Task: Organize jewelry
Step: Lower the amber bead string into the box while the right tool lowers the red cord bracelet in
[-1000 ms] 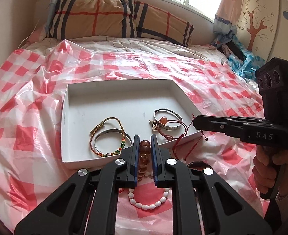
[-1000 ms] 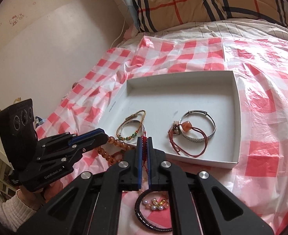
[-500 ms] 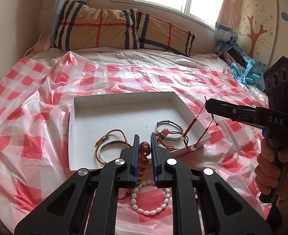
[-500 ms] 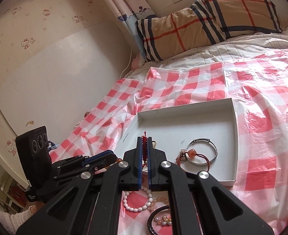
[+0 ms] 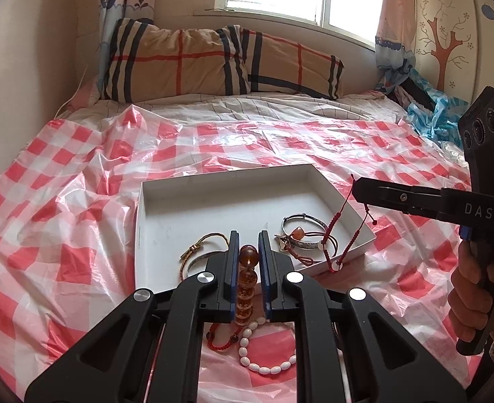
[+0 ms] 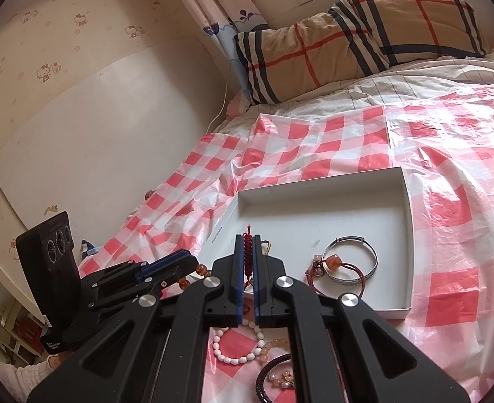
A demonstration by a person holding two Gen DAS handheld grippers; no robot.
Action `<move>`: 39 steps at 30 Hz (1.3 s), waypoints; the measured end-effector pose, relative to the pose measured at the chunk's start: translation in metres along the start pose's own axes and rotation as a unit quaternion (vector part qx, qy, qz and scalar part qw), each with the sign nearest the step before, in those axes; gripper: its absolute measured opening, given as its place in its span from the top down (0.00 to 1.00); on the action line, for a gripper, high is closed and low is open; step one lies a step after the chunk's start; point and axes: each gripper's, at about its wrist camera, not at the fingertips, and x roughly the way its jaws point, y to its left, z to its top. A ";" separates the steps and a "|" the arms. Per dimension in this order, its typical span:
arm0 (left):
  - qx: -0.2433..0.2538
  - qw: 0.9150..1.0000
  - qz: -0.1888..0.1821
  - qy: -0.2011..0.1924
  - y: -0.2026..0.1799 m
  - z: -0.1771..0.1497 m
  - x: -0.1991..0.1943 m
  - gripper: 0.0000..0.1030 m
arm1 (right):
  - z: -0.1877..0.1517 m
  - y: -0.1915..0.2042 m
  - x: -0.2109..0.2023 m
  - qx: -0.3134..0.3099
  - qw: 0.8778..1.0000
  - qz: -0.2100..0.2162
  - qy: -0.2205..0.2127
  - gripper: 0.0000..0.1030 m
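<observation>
1. The left tongs [image 5: 248, 255] are clamped on an amber bead bracelet [image 5: 247, 280], which hangs in a string between the two fingers, lifted above the near edge of the white tray [image 5: 220, 181].
2. The right tongs [image 6: 247, 252] are pinched together on a red braided cord bracelet [image 6: 247, 255]; in the left wrist view its loop dangles from the tips down to the tray's near right corner.
3. The tray sits on a bed covered with a red-and-white checked plastic sheet [image 5: 62, 208].
4. Inside the tray, to the right, lie a silver bangle [image 6: 369, 252] and, touching it, a dark red cord with an orange stone [image 6: 335, 262].
5. On the tray's left side there is a gold-coloured cord bracelet [image 5: 201, 241] with another silver bangle [image 5: 198, 259] beside it, both partly hidden by the left tongs.
6. On the sheet, in front of the tray, rest a white bead bracelet [image 5: 263, 359], a red bead bracelet [image 5: 221, 342], a pale peach bead bracelet [image 6: 277, 344] and a black bracelet with pearls [image 6: 275, 374].
7. A plaid pillow [image 5: 213, 63] lies at the head of the bed beneath the window.
</observation>
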 end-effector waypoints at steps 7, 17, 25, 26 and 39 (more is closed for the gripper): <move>-0.004 1.000 0.009 -0.019 0.000 0.006 -0.006 0.90 | 0.000 0.003 -0.002 -0.003 1.000 0.009 -0.009 0.95; -0.021 0.999 0.011 -0.037 0.003 0.014 -0.007 0.90 | 0.002 0.006 -0.005 0.001 1.000 0.018 -0.022 0.95; -0.018 0.999 0.007 -0.036 -0.003 0.017 0.000 0.90 | 0.002 0.011 0.005 0.004 1.000 0.020 -0.017 0.95; -0.018 0.999 0.006 -0.036 -0.003 0.017 0.000 0.90 | 0.002 0.011 0.007 0.005 1.000 0.020 -0.015 0.95; -0.023 0.999 0.009 -0.030 -0.002 0.022 0.008 0.90 | 0.003 0.009 0.021 0.016 1.000 0.018 -0.012 0.95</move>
